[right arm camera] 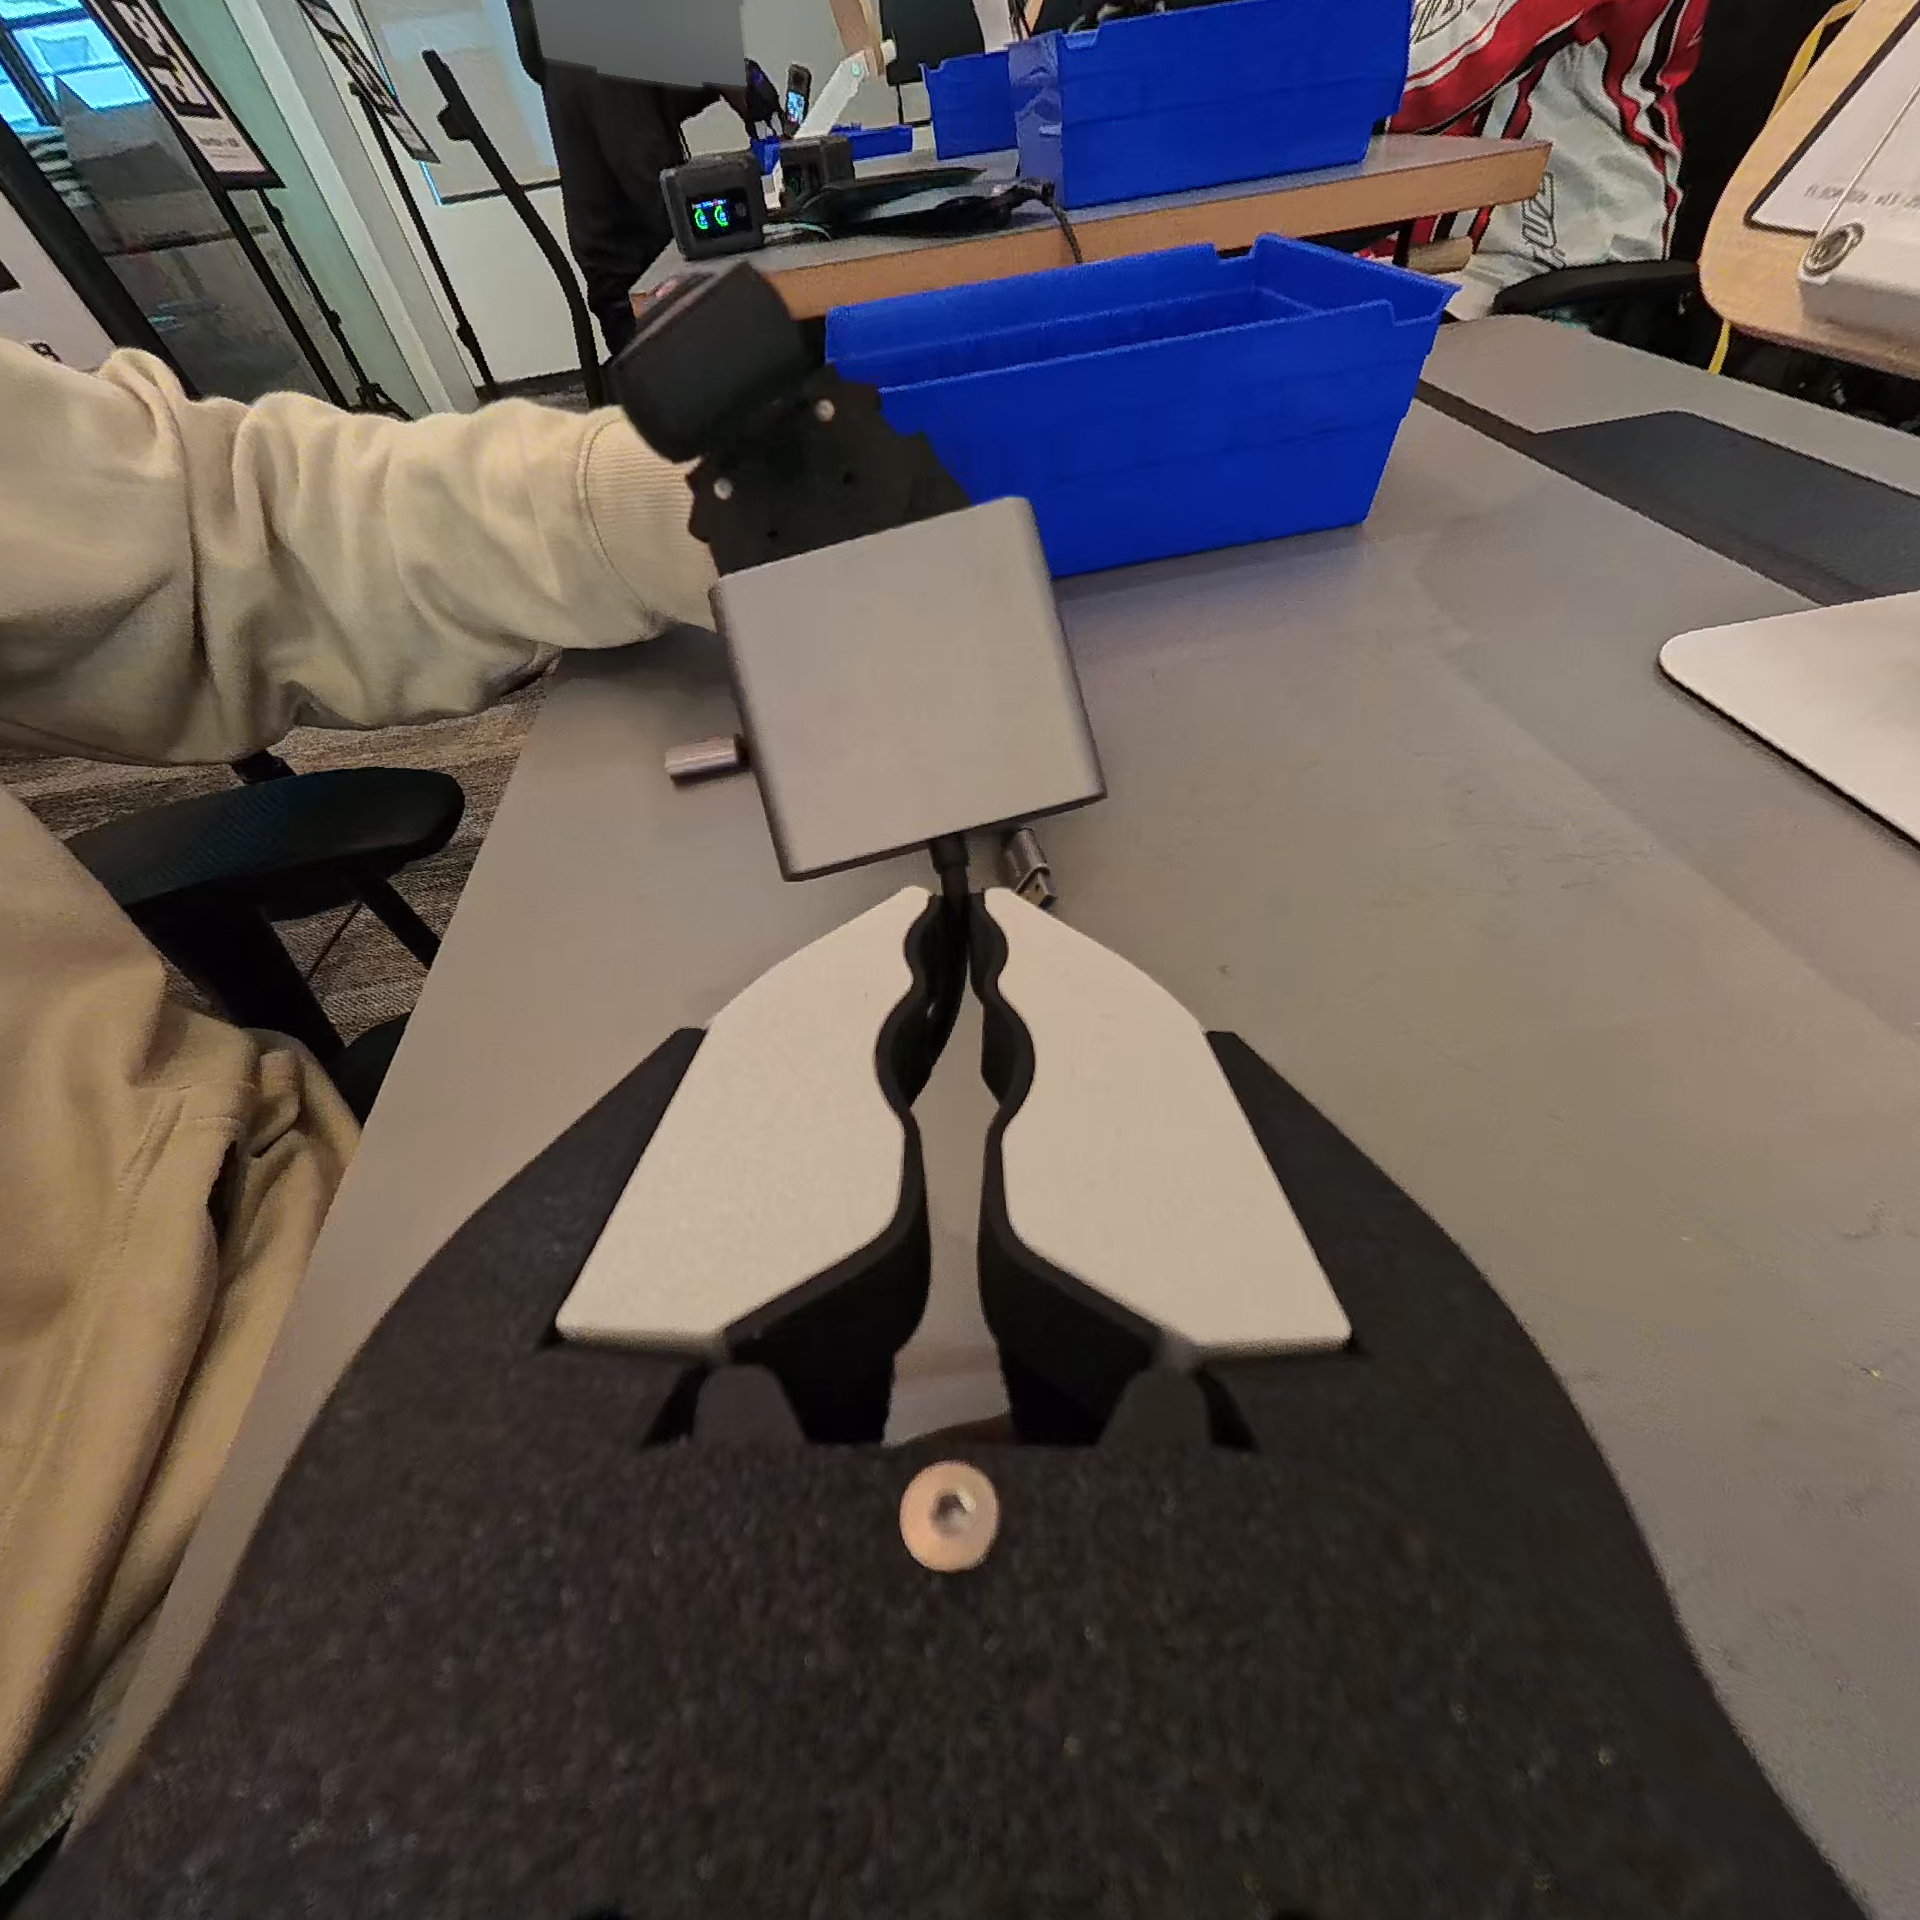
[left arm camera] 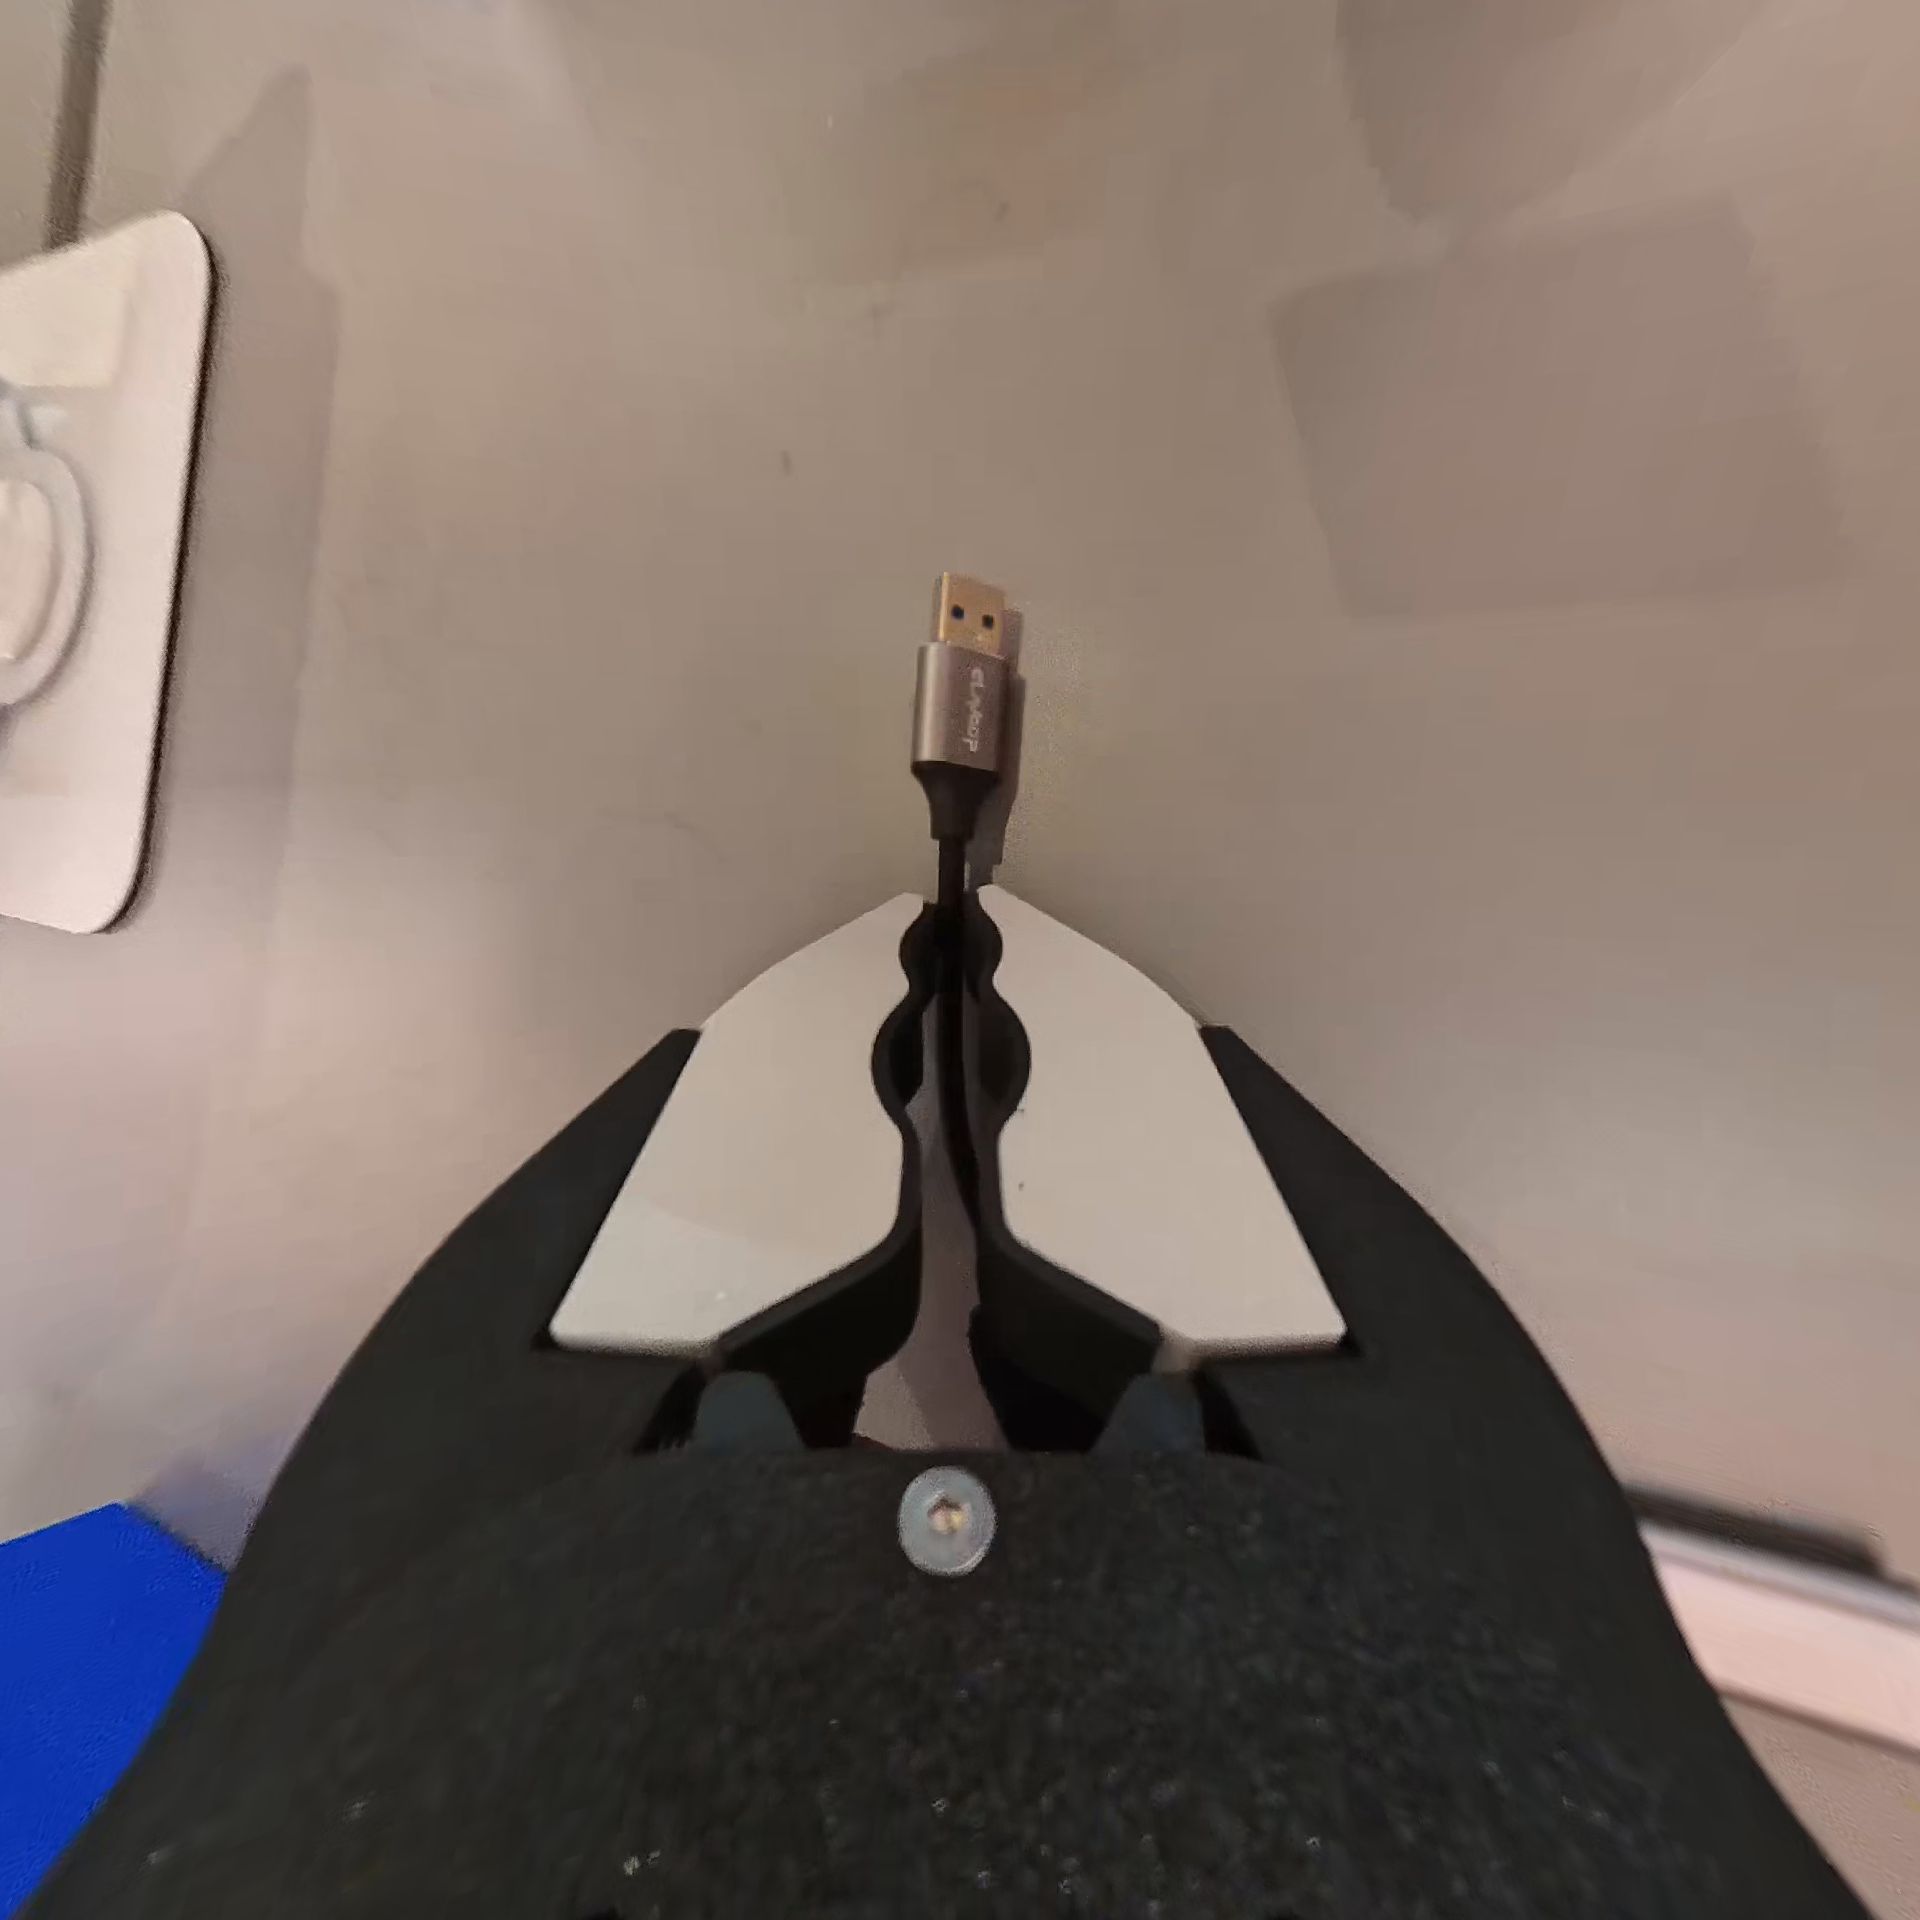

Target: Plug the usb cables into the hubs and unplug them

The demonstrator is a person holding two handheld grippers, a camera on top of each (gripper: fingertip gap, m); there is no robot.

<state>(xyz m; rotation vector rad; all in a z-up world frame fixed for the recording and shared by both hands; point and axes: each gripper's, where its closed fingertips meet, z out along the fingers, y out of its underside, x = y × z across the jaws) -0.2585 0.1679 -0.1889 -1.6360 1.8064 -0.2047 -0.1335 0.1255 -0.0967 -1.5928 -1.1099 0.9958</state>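
Left wrist view, nearest first: the left gripper (left arm camera: pixel 951 899) is clamped on a black cable (left arm camera: pixel 948 862) just behind its plug (left arm camera: pixel 966 675), which stands free past the tips with its metal end pointing at a plain grey surface; no hub shows here. In the right wrist view the right gripper (right arm camera: pixel 961 899) is pinched on the short lead under a grey hub (right arm camera: pixel 904 686), holding it tilted above the desk (right arm camera: pixel 1455 935). Two loose plugs (right arm camera: pixel 707 756) lie on the desk beside and behind the hub, and a blue bin (right arm camera: pixel 1143 416) stands farther back. The step looks like bringing plug to port. Both holds are on flexible cord, so plug and hub may swivel; I would line the plug squarely with a port, check its flat side, and push slowly and straight.
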